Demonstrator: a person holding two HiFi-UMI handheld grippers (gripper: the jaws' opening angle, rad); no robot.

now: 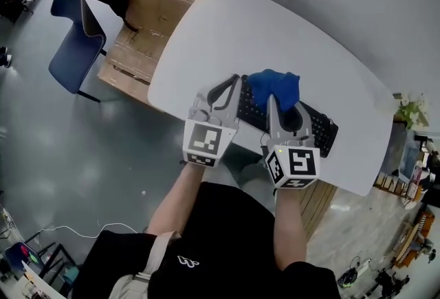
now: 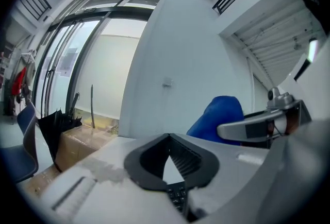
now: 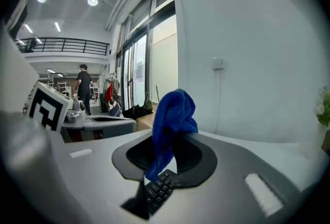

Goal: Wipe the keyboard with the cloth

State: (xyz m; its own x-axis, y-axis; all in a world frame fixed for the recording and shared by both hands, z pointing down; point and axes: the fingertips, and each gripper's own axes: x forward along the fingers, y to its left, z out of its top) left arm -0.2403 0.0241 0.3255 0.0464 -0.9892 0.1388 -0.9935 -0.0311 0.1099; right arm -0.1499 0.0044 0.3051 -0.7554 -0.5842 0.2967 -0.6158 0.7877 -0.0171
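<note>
**A:** While we are hovering over the keyboard [image 1: 320, 130], which step are we working on?

**B:** We are judging it to be the start of the wipe. We are pinching the cloth [image 3: 174, 109] in the right gripper [image 3: 174, 135]. Its jaws are closing on the blue bunch, which is standing up past the tips, with a tail hanging toward the keys.

**A:** And where are we seeing the keyboard?

**B:** We are seeing it lying at a slant on the white table [image 1: 227, 36], near the edge closest to us. The cloth is sitting over its left half. We are not able to tell whether the tail is touching the keys.

**A:** What are we doing with the left gripper [image 2: 167, 138]?

**B:** We are holding it beside the keyboard's left end with its jaws meeting at the tips and nothing between them.

**A:** So what is the next move asking of us?

**B:** We are thinking it calls for lowering the cloth onto the keys and sweeping it along the rows, perhaps steadying the keyboard with the left.
</note>
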